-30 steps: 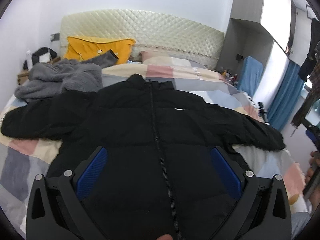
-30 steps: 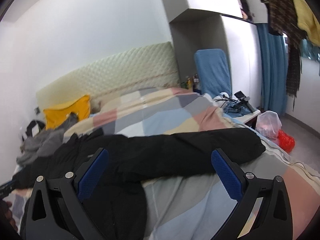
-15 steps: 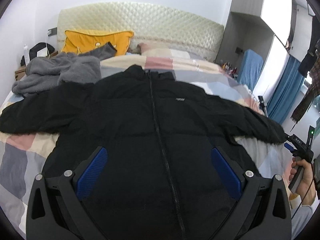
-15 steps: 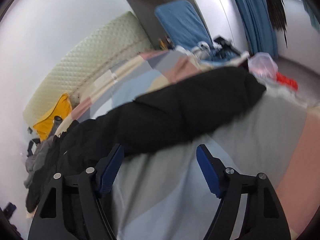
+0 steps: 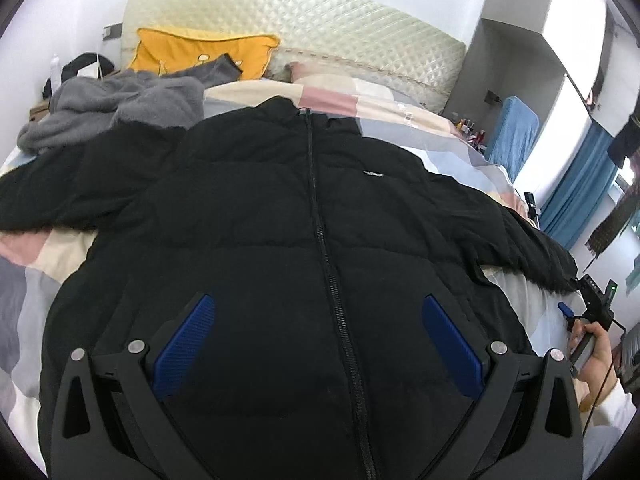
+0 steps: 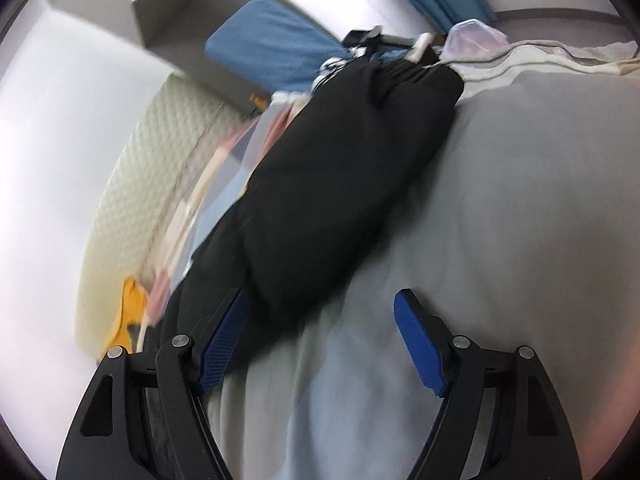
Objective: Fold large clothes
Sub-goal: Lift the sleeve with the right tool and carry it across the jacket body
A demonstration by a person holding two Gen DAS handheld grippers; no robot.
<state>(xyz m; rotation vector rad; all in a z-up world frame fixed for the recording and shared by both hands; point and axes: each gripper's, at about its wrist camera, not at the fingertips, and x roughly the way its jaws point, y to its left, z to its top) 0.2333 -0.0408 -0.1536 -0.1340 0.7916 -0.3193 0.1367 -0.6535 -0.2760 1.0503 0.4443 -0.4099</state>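
A black zipped puffer jacket [image 5: 320, 208] lies front up on the patchwork bed cover [image 5: 24, 288], both sleeves spread out. My left gripper [image 5: 318, 308] hovers open over the jacket's lower front, a pad on either side of the zip. In the right wrist view the jacket's right sleeve [image 6: 340, 168] runs up and away towards its cuff. My right gripper [image 6: 320, 320] is rolled and low over the cover, jaws opening; the sleeve's lower edge lies by the left pad, not pinched. A hand [image 5: 596, 344] holds that gripper near the cuff.
A grey fleece garment [image 5: 120, 108] and a yellow pillow [image 5: 200, 52] lie at the head of the bed, below the quilted headboard [image 5: 320, 28]. A blue chair [image 5: 512, 132], blue curtains [image 5: 576, 196] and a cluttered side table [image 6: 380, 40] stand to the right.
My left gripper has sunk closer to the jacket. My right gripper has rolled, dropped down to the right sleeve, and its jaws are narrower than a second ago.
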